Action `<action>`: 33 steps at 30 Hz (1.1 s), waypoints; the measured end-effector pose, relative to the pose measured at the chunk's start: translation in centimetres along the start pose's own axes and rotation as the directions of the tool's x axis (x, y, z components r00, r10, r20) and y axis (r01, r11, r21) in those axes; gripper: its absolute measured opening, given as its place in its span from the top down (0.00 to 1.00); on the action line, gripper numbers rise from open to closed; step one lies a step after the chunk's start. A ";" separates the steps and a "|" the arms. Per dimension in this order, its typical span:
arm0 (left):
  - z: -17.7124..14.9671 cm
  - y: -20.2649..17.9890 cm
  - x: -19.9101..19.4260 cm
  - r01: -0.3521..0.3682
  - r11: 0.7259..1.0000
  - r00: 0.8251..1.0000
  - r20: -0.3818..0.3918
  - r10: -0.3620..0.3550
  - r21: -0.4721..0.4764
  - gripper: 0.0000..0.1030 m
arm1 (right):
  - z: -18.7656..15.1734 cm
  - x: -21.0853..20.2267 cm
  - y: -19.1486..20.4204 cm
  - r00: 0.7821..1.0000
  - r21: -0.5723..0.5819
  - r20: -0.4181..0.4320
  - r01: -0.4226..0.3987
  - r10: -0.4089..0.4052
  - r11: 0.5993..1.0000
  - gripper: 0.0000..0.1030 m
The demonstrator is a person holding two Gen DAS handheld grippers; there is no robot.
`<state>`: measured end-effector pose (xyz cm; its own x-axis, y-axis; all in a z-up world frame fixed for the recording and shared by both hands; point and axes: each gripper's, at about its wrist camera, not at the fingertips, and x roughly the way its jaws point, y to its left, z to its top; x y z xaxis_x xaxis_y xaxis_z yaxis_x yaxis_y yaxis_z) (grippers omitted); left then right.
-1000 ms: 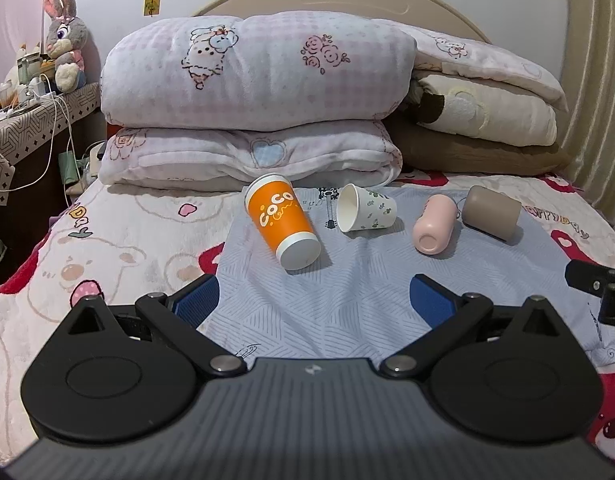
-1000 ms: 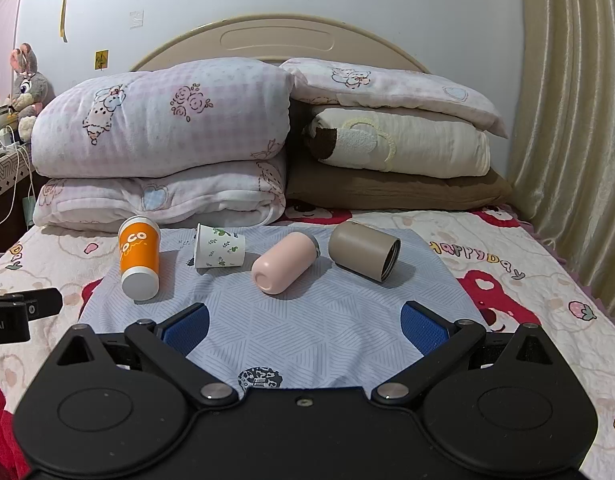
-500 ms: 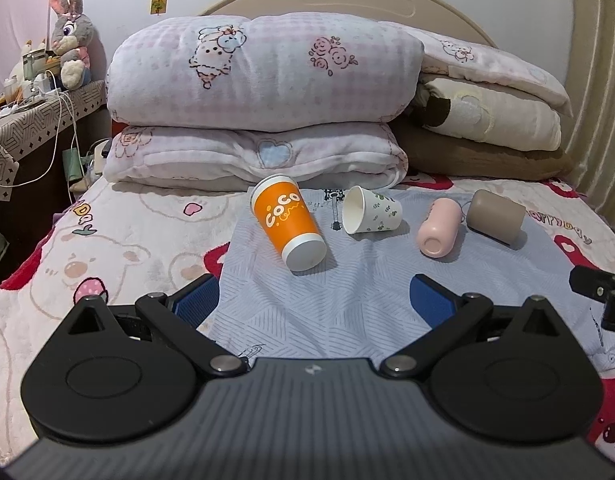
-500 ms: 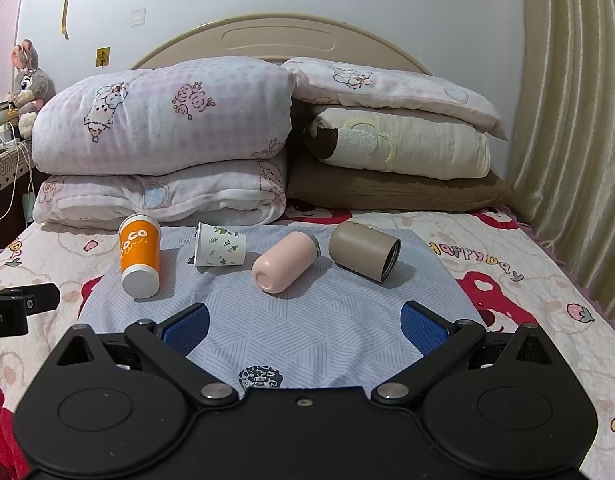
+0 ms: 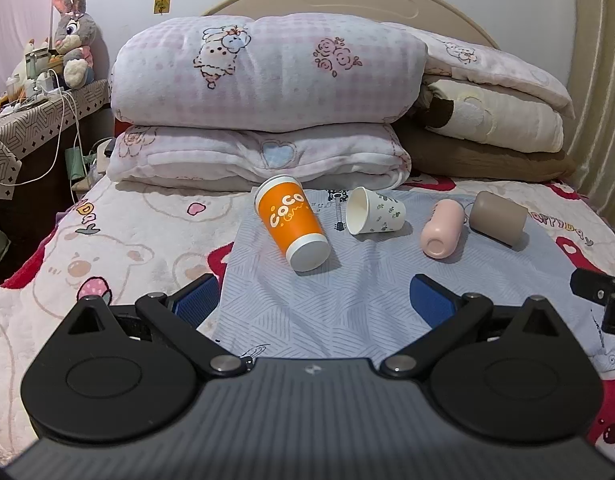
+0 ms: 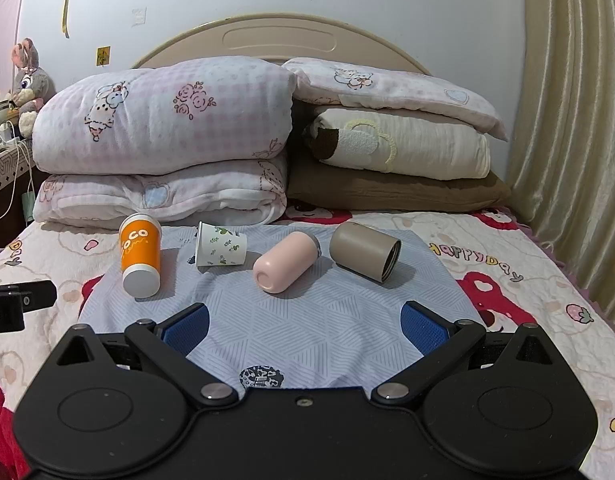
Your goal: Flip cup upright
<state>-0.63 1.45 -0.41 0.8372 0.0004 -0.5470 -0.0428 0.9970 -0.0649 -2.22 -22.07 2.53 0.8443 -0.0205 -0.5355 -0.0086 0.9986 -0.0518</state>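
Several cups lie on their sides in a row on a pale blue cloth on the bed. From left: an orange "CoCo" cup, a small white leaf-print paper cup, a pink cup and a taupe cup. My left gripper is open and empty, short of the orange cup. My right gripper is open and empty, short of the pink cup.
Stacked pillows and folded quilts stand behind the cups against the headboard. A side table with cables and a plush rabbit is at the left. A curtain hangs at the right. Each gripper shows at the edge of the other's view.
My left gripper has shifted slightly to the left, so the cups sit further right in its view. The right gripper has barely moved. The cups have not moved.
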 end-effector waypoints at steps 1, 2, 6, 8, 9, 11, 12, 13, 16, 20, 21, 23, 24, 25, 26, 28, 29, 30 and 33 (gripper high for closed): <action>0.0 0.0 0.0 -0.002 1.000 1.000 -0.001 0.002 0.001 0.00 | 0.0 0.0 0.0 1.000 0.000 -0.001 -0.001 0.001 1.000 0.00; -0.1 0.2 0.0 -0.001 1.000 1.000 0.000 0.001 0.000 0.00 | 0.1 0.0 0.0 1.000 -0.002 -0.003 -0.001 0.001 1.000 0.00; -0.1 0.2 0.0 0.001 1.000 1.000 0.000 -0.001 0.000 0.00 | 0.1 0.0 0.1 1.000 -0.007 -0.005 0.001 -0.001 1.000 0.00; -0.1 0.3 0.0 0.002 1.000 1.000 0.000 -0.002 0.000 0.00 | 0.0 0.1 0.1 1.000 -0.006 -0.006 0.000 0.000 1.000 0.00; -0.1 0.2 0.0 0.002 1.000 1.000 0.000 -0.002 0.000 0.00 | 0.0 0.1 0.1 1.000 -0.006 -0.005 0.001 -0.001 1.000 0.00; 0.0 0.2 0.0 0.002 1.000 1.000 0.000 -0.002 0.001 0.00 | 0.0 0.1 0.1 1.000 -0.007 -0.005 0.001 -0.001 1.000 0.00; 0.0 0.2 0.0 0.001 1.000 1.000 -0.001 -0.001 0.001 0.00 | 0.0 0.1 0.1 1.000 -0.007 -0.004 0.001 -0.001 1.000 0.00; 0.0 0.3 0.0 0.001 1.000 1.000 -0.003 -0.001 0.001 0.00 | 0.0 0.1 0.1 1.000 -0.006 -0.004 0.001 -0.001 1.000 0.00; -0.1 0.3 0.0 0.002 1.000 1.000 -0.001 -0.002 0.001 0.00 | 0.1 0.1 0.1 1.000 -0.007 -0.006 0.001 -0.001 1.000 0.00; 0.0 0.2 0.0 0.002 1.000 1.000 -0.002 -0.002 0.001 0.00 | 0.0 0.1 0.1 1.000 -0.008 -0.008 0.000 0.000 1.000 0.00; 0.0 0.2 0.0 0.002 1.000 1.000 -0.002 -0.002 0.001 0.00 | -0.1 0.2 0.0 1.000 -0.008 -0.010 0.001 -0.001 1.000 0.00; -0.1 0.4 -0.1 0.000 1.000 1.000 -0.003 0.000 0.001 0.00 | -0.1 0.3 0.0 1.000 -0.009 -0.013 0.002 -0.002 1.000 0.00; -0.1 0.4 -0.1 0.000 1.000 1.000 -0.005 0.000 0.001 0.00 | -0.1 0.3 0.1 1.000 -0.010 -0.014 0.002 -0.002 1.000 0.00; -0.1 0.4 -0.1 -0.001 1.000 1.000 -0.007 0.001 0.004 0.00 | -0.1 0.3 0.0 1.000 -0.012 -0.015 0.003 -0.003 1.000 0.00; -0.3 0.7 -0.2 -0.003 1.000 1.000 -0.014 0.004 0.008 0.00 | -0.1 0.3 0.0 1.000 -0.011 -0.014 0.002 -0.002 1.000 0.00; -0.5 1.3 -0.6 -0.009 1.000 1.000 -0.029 0.010 0.026 0.00 | 0.0 0.3 0.0 1.000 -0.017 -0.015 0.001 -0.001 1.000 0.00; -0.3 1.4 -0.9 -0.010 0.999 1.000 -0.029 0.011 0.039 0.00 | 0.1 0.3 0.0 1.000 -0.023 -0.012 -0.001 0.001 1.000 0.00; 0.0 1.2 -1.0 -0.014 0.999 0.999 -0.033 0.016 0.052 0.00 | 0.2 0.3 -0.1 1.000 -0.023 -0.012 -0.005 0.005 1.000 0.00; 1.0 0.6 -1.4 -0.019 0.994 0.998 -0.051 0.024 0.106 0.00 | 1.1 0.3 -0.4 0.999 -0.010 -0.025 -0.041 0.040 0.999 0.00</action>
<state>-1.25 2.13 1.17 0.8072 0.0205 -0.5899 -0.0002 0.9994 0.0346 -1.36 -22.44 3.27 0.8295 0.0186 -0.5581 -0.0484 0.9981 -0.0387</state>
